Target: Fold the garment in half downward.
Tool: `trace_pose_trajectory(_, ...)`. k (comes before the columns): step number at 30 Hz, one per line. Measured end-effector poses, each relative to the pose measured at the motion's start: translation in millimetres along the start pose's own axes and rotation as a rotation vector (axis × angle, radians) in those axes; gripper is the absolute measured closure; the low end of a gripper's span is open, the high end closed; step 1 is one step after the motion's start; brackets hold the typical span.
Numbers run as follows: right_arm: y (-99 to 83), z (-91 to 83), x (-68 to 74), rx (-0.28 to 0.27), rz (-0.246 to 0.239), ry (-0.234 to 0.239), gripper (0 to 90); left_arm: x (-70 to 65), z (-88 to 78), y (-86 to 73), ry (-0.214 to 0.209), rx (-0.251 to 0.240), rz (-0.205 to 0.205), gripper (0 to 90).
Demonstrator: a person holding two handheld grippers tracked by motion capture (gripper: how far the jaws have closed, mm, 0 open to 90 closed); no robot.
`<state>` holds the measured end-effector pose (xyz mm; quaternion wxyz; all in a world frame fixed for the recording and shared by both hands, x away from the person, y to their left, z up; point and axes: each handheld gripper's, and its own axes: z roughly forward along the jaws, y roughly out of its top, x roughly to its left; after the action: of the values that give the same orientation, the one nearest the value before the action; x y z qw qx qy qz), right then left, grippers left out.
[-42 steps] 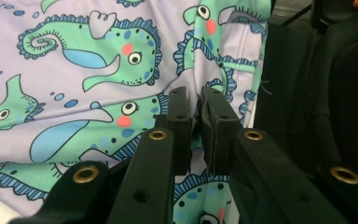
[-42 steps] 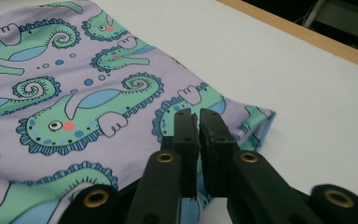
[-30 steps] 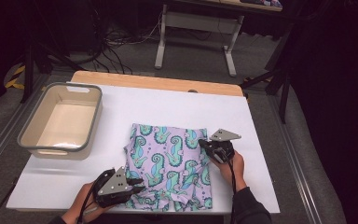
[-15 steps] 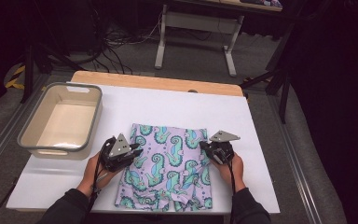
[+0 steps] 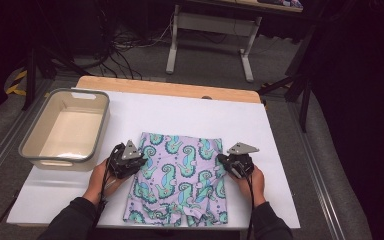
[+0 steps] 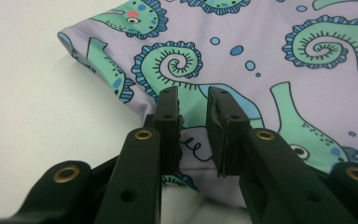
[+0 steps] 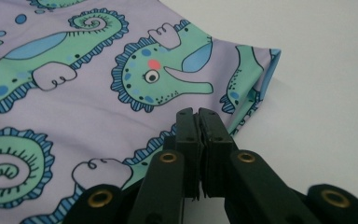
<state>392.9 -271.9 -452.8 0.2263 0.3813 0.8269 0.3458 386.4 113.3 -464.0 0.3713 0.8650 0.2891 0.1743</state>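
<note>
One pair of soft lilac seahorse-print shorts (image 5: pixel 178 180) lies flat at my table's (image 5: pixel 280 145) six o'clock. My left gripper (image 6: pixel 193 112) stands narrowly parted over its edge; my right gripper (image 7: pixel 198 116) pinches its hem. One rectangular plastic tub (image 5: pixel 30 150) sits at nine.

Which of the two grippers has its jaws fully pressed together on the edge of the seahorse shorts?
The right gripper: its jaws meet with no gap at the shorts' edge. The left gripper keeps a visible gap between its jaws over the cloth.
</note>
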Motion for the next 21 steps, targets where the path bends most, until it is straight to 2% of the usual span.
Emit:
trace_pose_trajectory(6, -1.1, -1.5, 1.8, 0.001, -0.015, -0.003, 84.6, -1.6, -4.4, -1.8, -0.001, -0.009, 0.012, 71.9)
trace_pose_trajectory(9, -0.7, -2.4, 1.9, -0.007, -0.018, 0.0, 84.4, -2.4, -8.1, -1.0, 0.009, -0.04, 0.023, 71.7)
trace_pose_trajectory(15, 2.0, -11.4, 3.9, -0.071, -0.033, 0.013, 83.5, -4.4, -17.0, 0.6, 0.024, -0.091, 0.048, 70.3)
trace_pose_trajectory(21, 5.2, -19.0, 8.9, -0.109, -0.053, 0.031, 81.5, -6.1, -23.4, 1.2, 0.031, -0.119, 0.067, 65.5)
